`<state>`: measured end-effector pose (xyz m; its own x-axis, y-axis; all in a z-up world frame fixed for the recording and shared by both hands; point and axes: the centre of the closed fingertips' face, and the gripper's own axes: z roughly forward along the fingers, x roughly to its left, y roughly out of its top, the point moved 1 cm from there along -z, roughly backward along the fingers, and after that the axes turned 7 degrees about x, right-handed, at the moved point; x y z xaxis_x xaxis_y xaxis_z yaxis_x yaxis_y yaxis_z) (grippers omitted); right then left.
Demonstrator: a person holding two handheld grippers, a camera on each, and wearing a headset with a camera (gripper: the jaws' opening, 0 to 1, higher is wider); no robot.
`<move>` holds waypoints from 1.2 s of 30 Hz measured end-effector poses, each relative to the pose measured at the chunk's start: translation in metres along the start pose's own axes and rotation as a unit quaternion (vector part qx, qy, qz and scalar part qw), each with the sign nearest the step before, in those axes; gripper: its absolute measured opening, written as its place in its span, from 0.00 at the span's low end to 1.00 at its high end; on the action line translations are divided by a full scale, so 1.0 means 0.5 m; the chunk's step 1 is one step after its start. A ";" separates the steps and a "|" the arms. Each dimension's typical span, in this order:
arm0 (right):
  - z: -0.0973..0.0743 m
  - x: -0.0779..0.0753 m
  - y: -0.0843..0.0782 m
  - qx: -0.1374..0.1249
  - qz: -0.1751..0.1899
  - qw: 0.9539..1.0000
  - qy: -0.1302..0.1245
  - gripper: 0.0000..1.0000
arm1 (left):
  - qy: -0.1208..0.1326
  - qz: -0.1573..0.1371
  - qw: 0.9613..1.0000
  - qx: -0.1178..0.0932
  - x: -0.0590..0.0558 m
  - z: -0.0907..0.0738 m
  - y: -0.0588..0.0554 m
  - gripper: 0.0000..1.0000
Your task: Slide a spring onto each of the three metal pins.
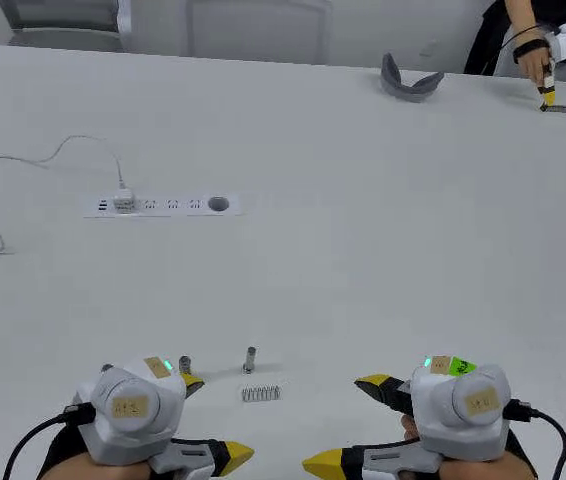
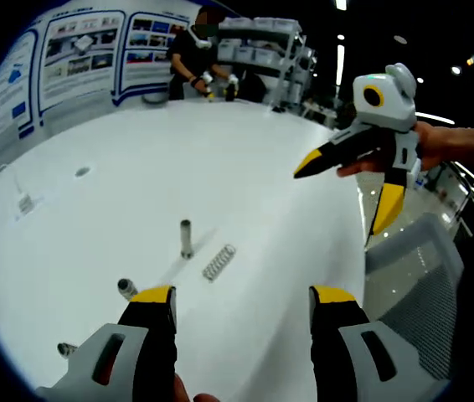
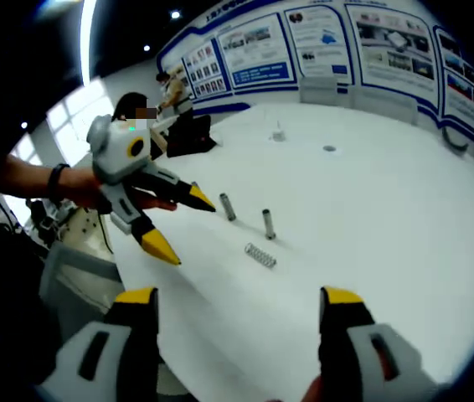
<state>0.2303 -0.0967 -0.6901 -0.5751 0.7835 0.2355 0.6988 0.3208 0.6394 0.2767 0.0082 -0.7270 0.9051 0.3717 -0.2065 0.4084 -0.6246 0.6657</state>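
In the head view, a small coiled metal spring (image 1: pixel 260 393) lies flat on the white table (image 1: pixel 363 230), just in front of a short upright metal pin (image 1: pixel 250 359). It sits between the left gripper (image 1: pixel 213 418) and the right gripper (image 1: pixel 343 422). In the left gripper view, that gripper's jaws are spread and empty, and a second grey pin (image 2: pixel 126 288) stands nearer. In the right gripper view, its jaws are likewise released, well apart from the spring.

Spring (image 1: pixel 260 393) bright wire metal; pin (image 1: pixel 250 359) dull grey metal; table (image 1: pixel 363 250) smooth matt white.

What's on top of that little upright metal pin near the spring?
Nothing: the pin stands bare; the spring lies flat beside it. Another pin is partly hidden behind the left tool.
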 end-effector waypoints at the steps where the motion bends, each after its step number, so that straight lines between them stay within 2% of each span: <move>1: -0.002 0.002 0.000 0.000 0.000 1.000 0.000 0.80 | -0.001 0.001 1.000 0.001 0.000 0.004 0.001 0.66; 6: -0.007 0.004 -0.003 -0.003 0.005 1.000 -0.001 0.80 | -0.006 0.013 1.000 0.006 0.004 0.028 0.005 0.64; 15: -0.019 0.013 -0.014 -0.003 0.011 1.000 -0.002 0.80 | -0.002 0.027 1.000 0.012 0.013 0.073 0.012 0.53; 23: -0.031 0.016 -0.027 -0.003 0.020 1.000 -0.006 0.80 | 0.000 0.035 0.999 0.029 0.022 0.116 0.001 0.45; 36: -0.040 0.017 -0.044 0.001 0.031 0.999 -0.011 0.80 | 0.015 0.040 0.999 0.032 0.041 0.159 0.006 0.33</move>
<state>0.2015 -0.1078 -0.6874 -0.5214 0.8136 0.2572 0.7333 0.2732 0.6226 0.3057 -0.0404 -0.7863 0.9316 0.3389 -0.1313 0.3421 -0.6959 0.6314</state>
